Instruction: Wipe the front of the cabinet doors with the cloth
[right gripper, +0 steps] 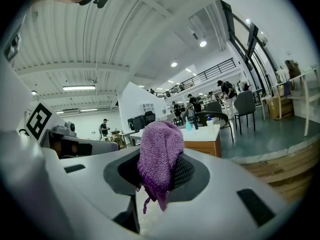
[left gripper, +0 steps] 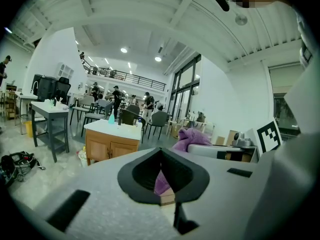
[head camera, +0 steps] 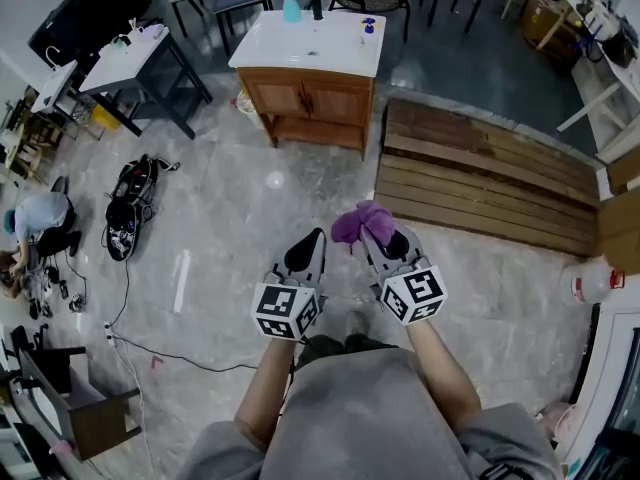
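Cloth [head camera: 362,223]: purple, bunched, clamped in the closed jaws of the right gripper [head camera: 385,243]; most of it stands above the tips. Left gripper [head camera: 308,248]: jaws together, holding nothing. Cabinet doors [head camera: 320,100]: wooden pair under a white counter [head camera: 300,43]; facing the person, straight ahead and slightly left, well apart across the floor; approach needed before wiping.

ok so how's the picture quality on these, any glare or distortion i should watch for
Head view: evenly lit and sharp, with one small glare spot on the floor and a slight wide-angle bend toward the corners. Left gripper view: heavy fisheye inside a black ring, ceiling lamps blown out, cabinet small but clear. Right gripper view: same fisheye and flaring lamps, cloth crisp up close.
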